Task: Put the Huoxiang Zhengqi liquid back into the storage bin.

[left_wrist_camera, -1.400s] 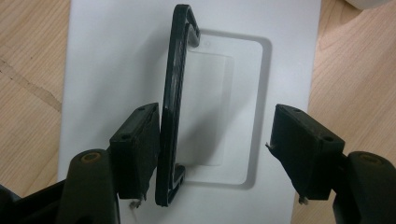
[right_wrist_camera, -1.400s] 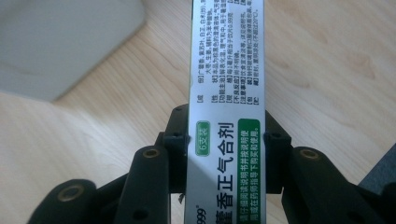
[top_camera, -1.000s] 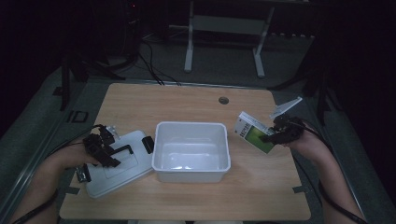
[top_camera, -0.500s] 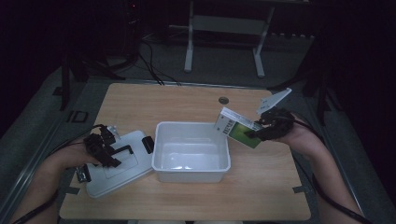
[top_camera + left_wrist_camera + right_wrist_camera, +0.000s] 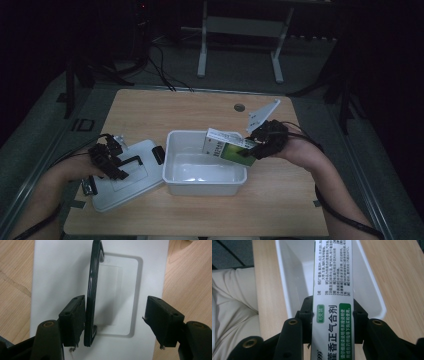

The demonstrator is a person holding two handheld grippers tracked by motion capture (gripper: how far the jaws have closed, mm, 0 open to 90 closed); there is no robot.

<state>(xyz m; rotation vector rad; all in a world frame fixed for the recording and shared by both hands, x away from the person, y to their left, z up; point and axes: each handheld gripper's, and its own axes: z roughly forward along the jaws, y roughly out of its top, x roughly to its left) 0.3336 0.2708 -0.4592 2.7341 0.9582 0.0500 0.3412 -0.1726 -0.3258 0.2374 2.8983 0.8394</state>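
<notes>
White cardboard, printed with green panels and dense lettering, sits clamped between the jaws of the right tool (image 5: 256,148): a long, flat-sided medicine box (image 5: 333,290) gripped across its narrow faces. It reaches out ahead of that tool, tilted over the open plastic bin (image 5: 172,150), its far end past the near rim. To set it down well, the box probably wants lowering until it rests on the smooth, glossy bin floor before the jaws part, clear of the sloped walls. The left tool (image 5: 115,320) stands open over the matte white lid (image 5: 150,149), one jaw just beside the lid's upright black handle (image 5: 93,290), the other well apart. Pale wood grain marks the surface (image 5: 280,200).
</notes>
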